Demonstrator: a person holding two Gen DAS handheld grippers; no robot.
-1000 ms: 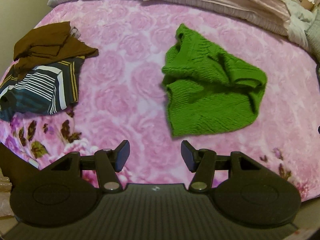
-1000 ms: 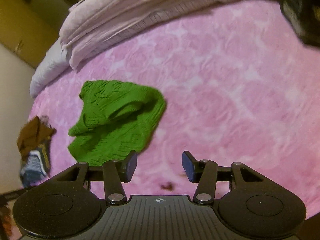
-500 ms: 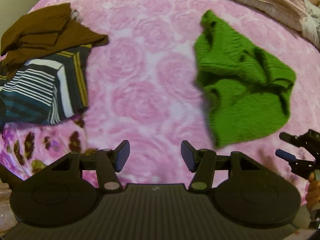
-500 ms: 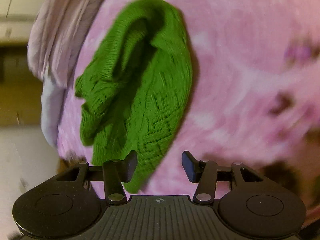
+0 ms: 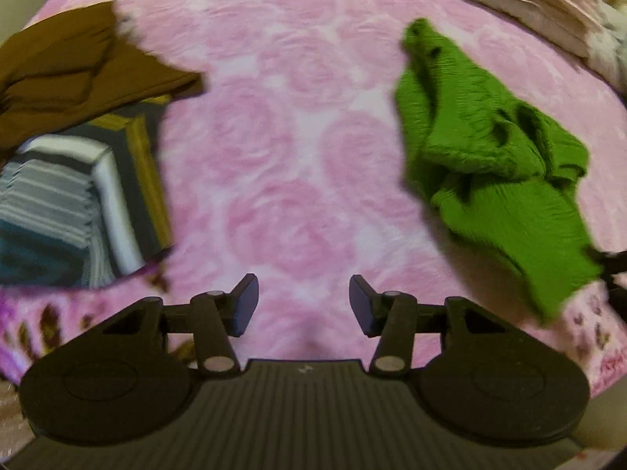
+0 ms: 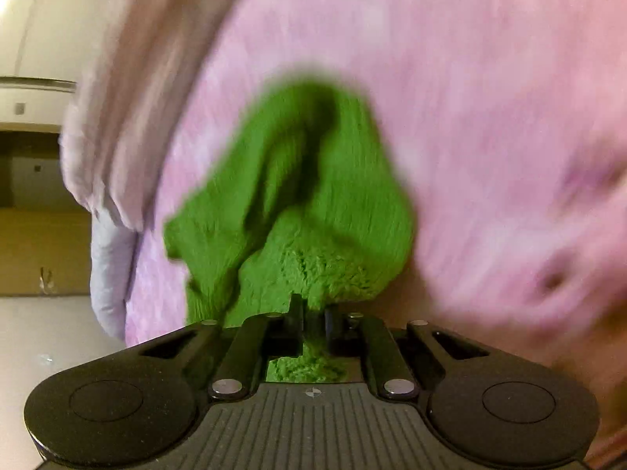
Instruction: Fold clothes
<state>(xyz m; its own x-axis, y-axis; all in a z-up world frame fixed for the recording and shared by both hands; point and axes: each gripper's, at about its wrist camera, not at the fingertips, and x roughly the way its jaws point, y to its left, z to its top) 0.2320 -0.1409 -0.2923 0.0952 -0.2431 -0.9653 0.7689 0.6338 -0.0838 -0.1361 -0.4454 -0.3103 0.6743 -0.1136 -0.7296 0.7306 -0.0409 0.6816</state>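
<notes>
Green knit sweater (image 6: 298, 203) now pinched at its near edge between the 2 fingers of the right gripper (image 6: 313, 319), which stood spread and empty half a second ago. Rest of it still crumpled on the pink rose blanket (image 5: 274, 149), ahead of those fingers. Left gripper (image 5: 303, 305) still spread wide, holding nothing, sweater off to its right. Brown top (image 5: 78, 66) and striped shirt (image 5: 74, 203) piled far left. Probably about to lift and spread it flat.
</notes>
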